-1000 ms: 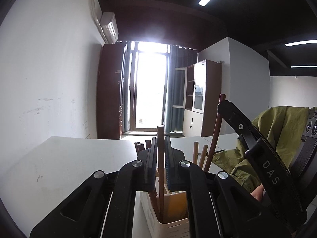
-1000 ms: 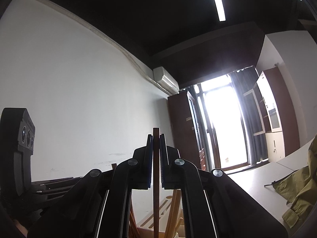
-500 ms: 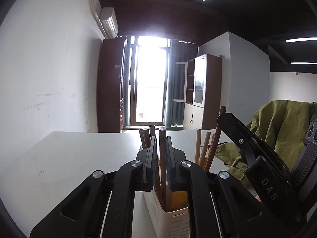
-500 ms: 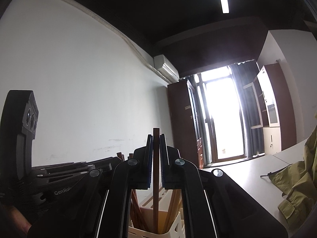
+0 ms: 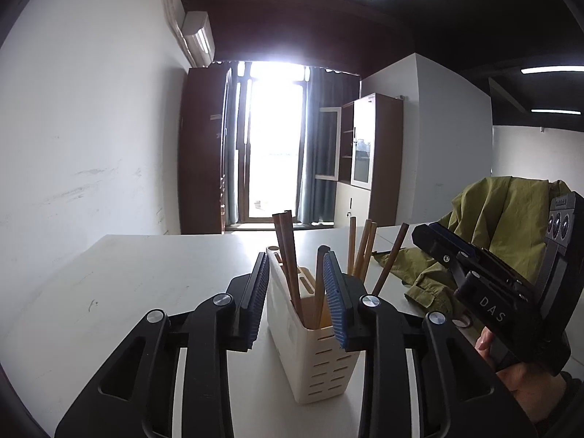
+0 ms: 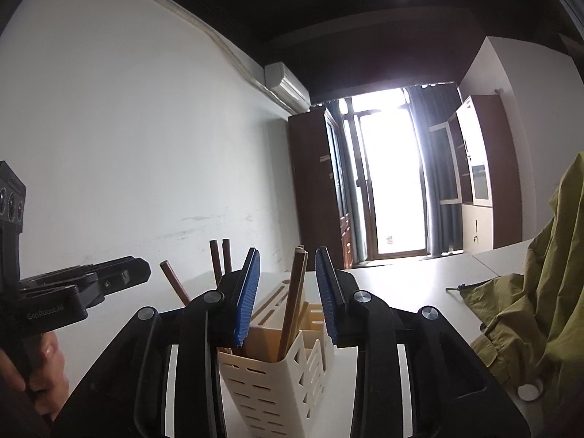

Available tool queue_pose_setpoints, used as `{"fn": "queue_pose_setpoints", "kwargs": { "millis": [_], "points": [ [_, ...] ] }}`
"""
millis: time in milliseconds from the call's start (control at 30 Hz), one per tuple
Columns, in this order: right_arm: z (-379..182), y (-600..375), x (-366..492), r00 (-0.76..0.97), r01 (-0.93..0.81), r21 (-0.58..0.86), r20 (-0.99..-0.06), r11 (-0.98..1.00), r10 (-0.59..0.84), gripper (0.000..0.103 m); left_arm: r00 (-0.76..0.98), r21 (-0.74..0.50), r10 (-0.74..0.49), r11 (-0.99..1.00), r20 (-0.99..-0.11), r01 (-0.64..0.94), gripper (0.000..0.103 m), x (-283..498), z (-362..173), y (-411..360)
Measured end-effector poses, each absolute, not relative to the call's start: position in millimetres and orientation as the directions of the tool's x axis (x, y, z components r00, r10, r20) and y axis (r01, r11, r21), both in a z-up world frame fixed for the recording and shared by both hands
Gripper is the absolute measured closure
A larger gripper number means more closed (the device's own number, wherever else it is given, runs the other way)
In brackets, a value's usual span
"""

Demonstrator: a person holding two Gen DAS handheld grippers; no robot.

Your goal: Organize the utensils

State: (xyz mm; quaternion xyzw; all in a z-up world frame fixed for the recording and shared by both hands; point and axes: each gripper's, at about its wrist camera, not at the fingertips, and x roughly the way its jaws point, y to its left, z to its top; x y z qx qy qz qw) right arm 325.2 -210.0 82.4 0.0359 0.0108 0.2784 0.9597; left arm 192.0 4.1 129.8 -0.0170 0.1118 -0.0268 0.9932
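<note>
both claws clamped a chopstick a second ago; now left gripper [image 5: 295,292] is opening, its stick [image 5: 319,284] loose in the cream holder [image 5: 317,361]. right gripper [image 6: 288,292] opens too, chopsticks [image 6: 292,303] leaning toward one o'clock: light, stiff, slippery; pinch mid-shaft.

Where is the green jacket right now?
The green jacket lies crumpled on the white table, on the right side of both views, just right of the cream holder full of chopsticks.
</note>
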Motion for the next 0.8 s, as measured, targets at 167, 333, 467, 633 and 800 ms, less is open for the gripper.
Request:
{"fn": "queue_pose_setpoints", "kwargs": {
  "millis": [167,333,467,633,800],
  "points": [
    [82.0,-211.4,313.5,0.845,-0.524,0.049,-0.099,0.850,0.526,0.067,0.958,-0.041,-0.061,0.998,-0.281,0.052,0.061,181.1,118.3,8.2],
    [74.1,-220.9,296.3,0.835,-0.526,0.038,-0.167,0.849,0.525,0.052,0.938,-0.023,-0.062,0.998,-0.340,0.057,0.044,173.0,106.3,8.4],
    [57.9,-232.6,289.0,0.826,-0.515,0.057,-0.233,0.855,0.513,0.043,0.920,-0.025,-0.065,0.998,-0.387,0.060,0.035,165.3,97.7,10.1],
    [42.0,-238.4,283.3,0.811,-0.514,0.057,-0.293,0.856,0.506,0.036,0.904,-0.053,-0.059,0.998,-0.424,0.040,0.022,156.8,83.6,16.5],
    [38.1,-233.6,277.5,0.800,-0.528,0.029,-0.320,0.849,0.508,0.029,0.898,-0.011,-0.036,0.999,-0.438,0.034,0.017,154.4,75.8,15.2]
  ]
}}
